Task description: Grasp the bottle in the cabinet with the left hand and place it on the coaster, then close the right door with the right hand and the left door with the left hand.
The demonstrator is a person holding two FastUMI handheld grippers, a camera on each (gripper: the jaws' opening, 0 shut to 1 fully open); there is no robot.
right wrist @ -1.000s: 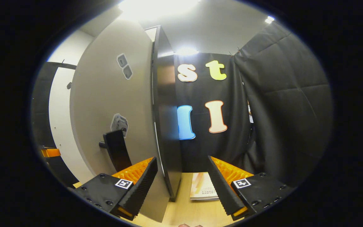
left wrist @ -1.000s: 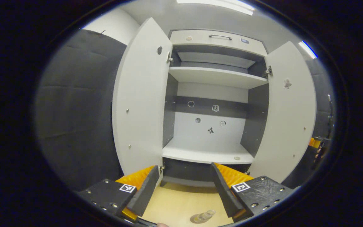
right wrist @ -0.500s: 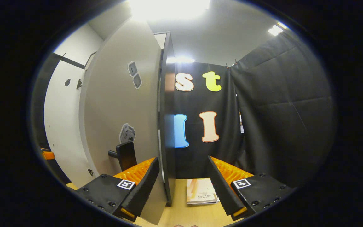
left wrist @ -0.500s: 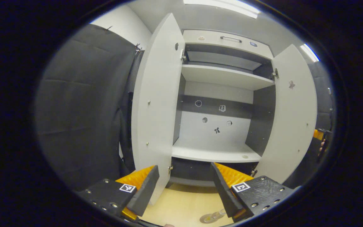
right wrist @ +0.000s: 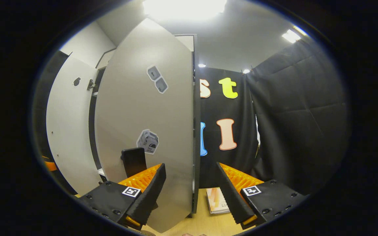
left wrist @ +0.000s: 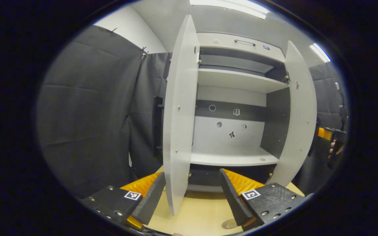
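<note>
In the left gripper view the grey cabinet (left wrist: pixel 235 82) stands open, its shelves bare. The left door (left wrist: pixel 179 124) is seen almost edge-on, its lower corner between my fingers in the image. My left gripper (left wrist: pixel 191 175) is open and holds nothing. At the bottom edge the bottle on its coaster (left wrist: pixel 230 224) shows from above, partly behind a finger. The right door (left wrist: pixel 299 121) is swung partway in. In the right gripper view my right gripper (right wrist: pixel 190 166) is open against the right door's outer face (right wrist: pixel 156 131), beside its black handle (right wrist: pixel 133 160).
The cabinet stands on a light wooden table (left wrist: pixel 202 213). A thin booklet (right wrist: pixel 218 200) lies on the table by the cabinet's side panel (right wrist: pixel 195 137). Black cloth walls close in left and right. The other gripper and a hand (left wrist: pixel 333 144) show at the far right.
The right door has swung inward toward the cabinet with my right gripper following it. The left gripper's view has shifted left, so the left door looks narrower and the bottle sits lower in view.
</note>
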